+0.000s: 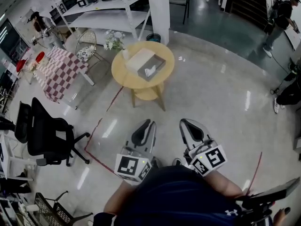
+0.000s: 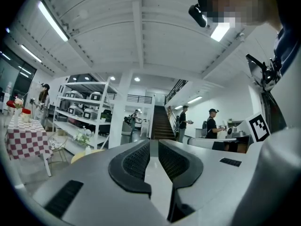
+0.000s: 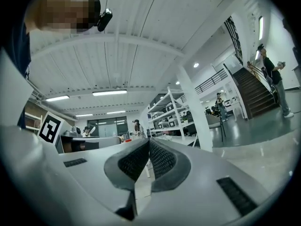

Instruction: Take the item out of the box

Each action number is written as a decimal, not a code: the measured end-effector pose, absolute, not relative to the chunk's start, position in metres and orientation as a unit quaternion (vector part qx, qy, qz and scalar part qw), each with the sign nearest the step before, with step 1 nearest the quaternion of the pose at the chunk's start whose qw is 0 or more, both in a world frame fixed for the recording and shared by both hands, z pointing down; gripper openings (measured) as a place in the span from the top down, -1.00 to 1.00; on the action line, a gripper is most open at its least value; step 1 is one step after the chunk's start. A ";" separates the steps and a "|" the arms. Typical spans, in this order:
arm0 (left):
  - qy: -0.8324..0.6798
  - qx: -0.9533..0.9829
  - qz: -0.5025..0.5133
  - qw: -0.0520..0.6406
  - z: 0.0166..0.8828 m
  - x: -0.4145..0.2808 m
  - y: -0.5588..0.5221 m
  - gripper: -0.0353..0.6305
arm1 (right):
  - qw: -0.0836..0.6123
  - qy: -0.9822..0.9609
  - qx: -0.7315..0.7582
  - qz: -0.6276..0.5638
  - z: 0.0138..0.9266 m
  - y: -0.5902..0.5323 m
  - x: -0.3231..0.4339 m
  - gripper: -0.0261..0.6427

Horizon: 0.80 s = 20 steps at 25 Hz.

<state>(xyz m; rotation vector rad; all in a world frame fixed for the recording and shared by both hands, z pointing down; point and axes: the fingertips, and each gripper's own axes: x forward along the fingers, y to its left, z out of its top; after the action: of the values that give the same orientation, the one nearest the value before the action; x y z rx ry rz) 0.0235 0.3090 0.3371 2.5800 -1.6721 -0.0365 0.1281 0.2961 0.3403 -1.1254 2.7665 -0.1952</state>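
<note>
A round yellow table (image 1: 123, 74) stands a few steps ahead on the shiny floor. On it rests an open grey box (image 1: 159, 60) with a beige flap (image 1: 139, 59) and a white item (image 1: 150, 71) inside. Both grippers are held close to the person's body, far short of the table. My left gripper (image 1: 149, 123) (image 2: 154, 147) has its jaws together with nothing between them. My right gripper (image 1: 183, 122) (image 3: 148, 145) is likewise shut and empty. The left gripper view catches only the table's rim (image 2: 84, 155); the box is hidden there.
A black office chair (image 1: 44, 133) stands to the left, with a checkered table (image 1: 59, 72) and a wire chair (image 1: 86, 45) behind it. White flowers (image 1: 114, 41) sit beside the round table. A white pillar (image 1: 159, 11) and shelving (image 1: 101, 8) rise beyond. A person (image 1: 281, 18) stands far right.
</note>
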 end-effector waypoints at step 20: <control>-0.549 0.835 -0.001 0.047 0.343 0.070 0.299 0.69 | 0.071 0.922 -0.368 -0.095 0.354 0.288 0.174 0.89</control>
<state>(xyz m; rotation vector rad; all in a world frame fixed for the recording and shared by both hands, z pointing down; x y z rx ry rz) 0.0703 0.2995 0.3429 2.5467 -1.6747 -0.0041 0.1736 0.2877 0.3542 -1.1059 2.7740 -0.2867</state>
